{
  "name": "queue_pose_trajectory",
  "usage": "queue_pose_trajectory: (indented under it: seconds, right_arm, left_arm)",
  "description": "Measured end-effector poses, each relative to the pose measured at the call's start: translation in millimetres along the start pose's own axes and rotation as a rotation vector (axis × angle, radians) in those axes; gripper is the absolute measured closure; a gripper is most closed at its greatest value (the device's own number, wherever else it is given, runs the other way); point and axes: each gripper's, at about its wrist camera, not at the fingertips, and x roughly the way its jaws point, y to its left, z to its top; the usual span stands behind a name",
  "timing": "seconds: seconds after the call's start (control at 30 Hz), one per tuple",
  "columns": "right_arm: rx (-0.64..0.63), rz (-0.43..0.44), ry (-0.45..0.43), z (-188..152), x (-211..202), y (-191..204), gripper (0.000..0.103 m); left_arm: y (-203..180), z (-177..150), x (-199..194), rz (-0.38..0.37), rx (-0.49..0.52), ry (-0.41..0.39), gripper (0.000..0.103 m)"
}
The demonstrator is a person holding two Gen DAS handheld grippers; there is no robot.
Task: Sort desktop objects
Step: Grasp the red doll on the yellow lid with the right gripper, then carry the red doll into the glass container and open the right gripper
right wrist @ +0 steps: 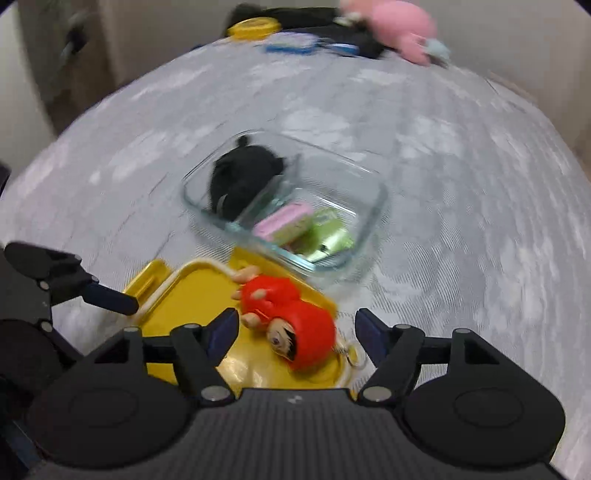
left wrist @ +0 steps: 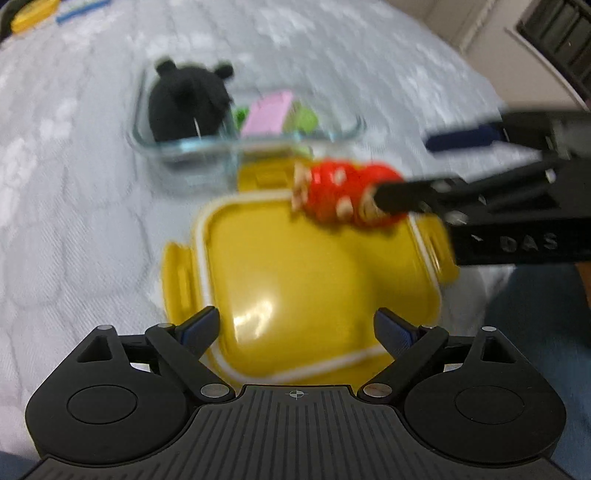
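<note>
Holding black plush (right wrist: 242,177), pink eraser (right wrist: 284,218) — glass box (right wrist: 373,206)

Lid (right wrist: 207,295): lies flat on the cloth-covered table (right wrist: 461,184), just before the right gripper (right wrist: 295,328) and below its spread jaws.
Doll keychain (right wrist: 288,314): lies on the lid toward its 3 o'clock edge in the right wrist view, between the right gripper's fingers — touching neither.
Glass container (right wrist: 373,206): behind the lid at 12 to 1 o'clock, its near wall just beside the lid's far edge.
Plush toy (right wrist: 240,177): in the container's 10 o'clock compartment.
Small packets (right wrist: 295,225): in the container's other compartment, at 4 o'clock from the plush.
Left gripper (right wrist: 110,299): at 9 o'clock, over the lid's left edge.
Far table edge: a round lid (right wrist: 253,27) and another soft toy (right wrist: 399,29) at 12 o'clock, well apart from the container.
</note>
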Motion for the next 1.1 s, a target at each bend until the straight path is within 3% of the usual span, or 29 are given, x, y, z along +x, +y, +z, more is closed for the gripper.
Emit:
queue_pose_trajectory:
  seconds: [0.23,0.43,0.47,0.57,0.73,0.87,1.1]
  right_arm:
    - [-0.209,-0.034,0.132,15,47,29,0.033]
    - [-0.160,-0.021,0.183,18,63,22,0.043]
    - [-0.145,-0.022,0.192,20,61,20,0.051]
    - [-0.093,-0.014,0.207,25,49,14,0.051]
    - [0.015,0.023,0.174,47,11,-5,0.053]
    - [0.077,0.027,0.091,74,-18,-21,0.053]
    - [0.151,-0.006,-0.013,115,-23,-39,0.053]
  left_arm:
    - [2,-4,2,-0.071,0.024,0.009,0.005]
    - [6,-5,0,-0.088,0.013,-0.003,0.005]
    - [6,-5,-2,-0.092,0.011,-0.008,0.005]
    - [7,-5,-5,-0.100,0.005,-0.020,0.004]
    - [9,-3,-6,-0.104,-0.016,-0.021,0.004]
    - [14,-3,-5,-0.105,-0.033,-0.019,0.004]
    - [16,-2,-4,-0.119,-0.045,-0.024,0.004]
